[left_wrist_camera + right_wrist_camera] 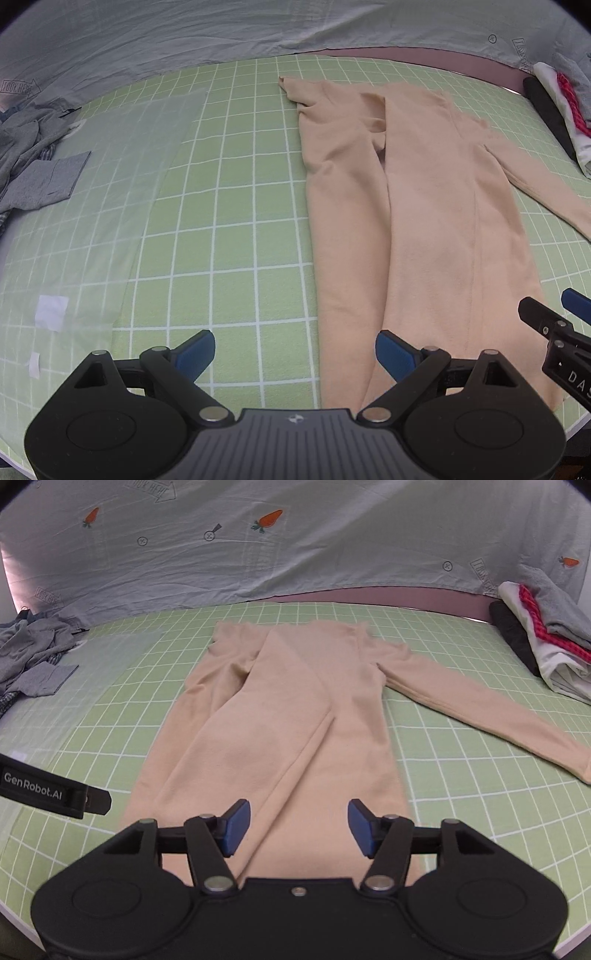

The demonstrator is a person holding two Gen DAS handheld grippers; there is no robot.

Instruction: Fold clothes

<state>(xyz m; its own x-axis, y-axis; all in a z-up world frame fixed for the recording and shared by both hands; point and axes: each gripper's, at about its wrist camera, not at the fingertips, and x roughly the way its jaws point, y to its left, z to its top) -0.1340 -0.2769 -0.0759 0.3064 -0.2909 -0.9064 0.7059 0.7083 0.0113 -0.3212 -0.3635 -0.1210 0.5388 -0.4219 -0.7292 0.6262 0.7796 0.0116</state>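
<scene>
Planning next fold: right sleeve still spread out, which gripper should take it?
Right, probably. The outstretched sleeve lies on the right gripper side of the garment, and its jaws are open. The left gripper faces the already folded side.

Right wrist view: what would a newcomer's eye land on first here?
A peach long-sleeved garment lies flat mid-table on the green grid mat, one sleeve stretched out right, the other side folded in. The open right hand-held gripper hovers at its near hem. A stack of folded clothes sits far right, a crumpled grey pile far left.
</scene>
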